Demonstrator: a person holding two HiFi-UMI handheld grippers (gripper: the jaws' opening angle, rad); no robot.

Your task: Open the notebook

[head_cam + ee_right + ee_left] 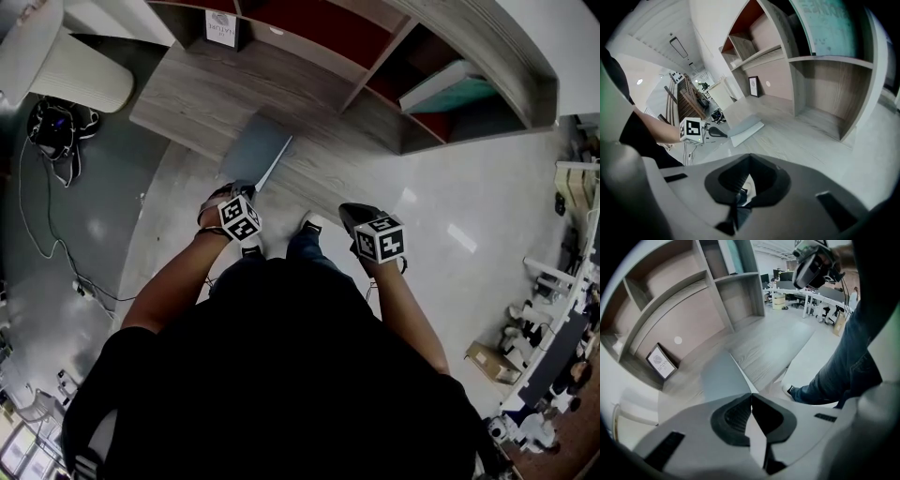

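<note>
Left gripper view showed the left tongs (751, 397) closed tight on the edge of the cover (721, 378) farthest from the shelves (380, 66). The notebook (253, 152) lay on the worktop (206, 80) just in front of the shelves, its cover apparently lifted slightly off the pages (750, 385). The right tongs (749, 158) were pressed together on nothing, held farther from the shelves than the notebook.

Three risks were judged. So thin an edge could be lost from the pinch if swung quickly. Pages could be taken up with the cover. With the notebook unpinned, the whole book could be dragged or lifted instead of opened.
</note>
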